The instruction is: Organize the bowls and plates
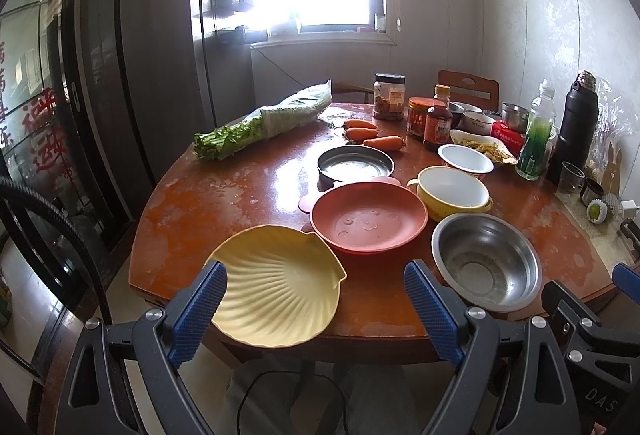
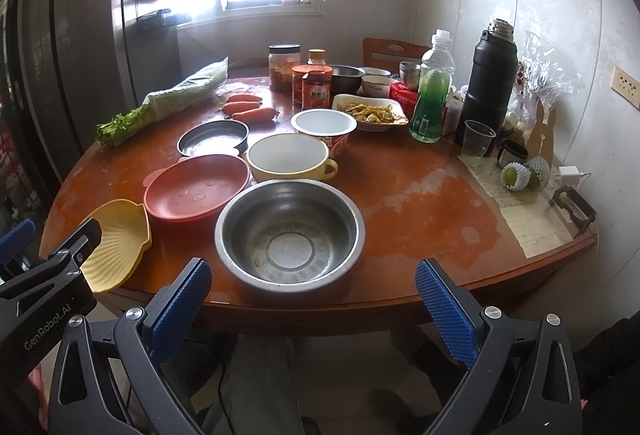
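Note:
On the round wooden table [image 1: 208, 203] a yellow shell-shaped plate [image 1: 280, 287] overhangs the near edge, with a red plate [image 1: 368, 221] and a large steel bowl [image 1: 486, 261] beside it. Behind them sit a yellow two-handled bowl [image 1: 450, 193], a white bowl [image 1: 466, 158] and a dark metal pan [image 1: 354, 163]. My left gripper [image 1: 316, 277] is open, and its left pad [image 1: 200, 311] overlaps the shell plate's near-left rim. My right gripper [image 2: 314, 275] is open just short of the steel bowl [image 2: 290, 235], at the table's front edge [image 2: 320, 309]. Neither holds anything.
Bagged greens [image 1: 260, 125] and carrots [image 1: 370, 137] lie at the back left. Jars and sauce bottles [image 1: 424, 117], a dish of food [image 2: 370, 111], a green bottle [image 2: 432, 95], a black flask [image 2: 488, 79] and a plastic cup [image 2: 478, 139] crowd the back right. A wrapped fruit [image 2: 516, 175] sits at the right.

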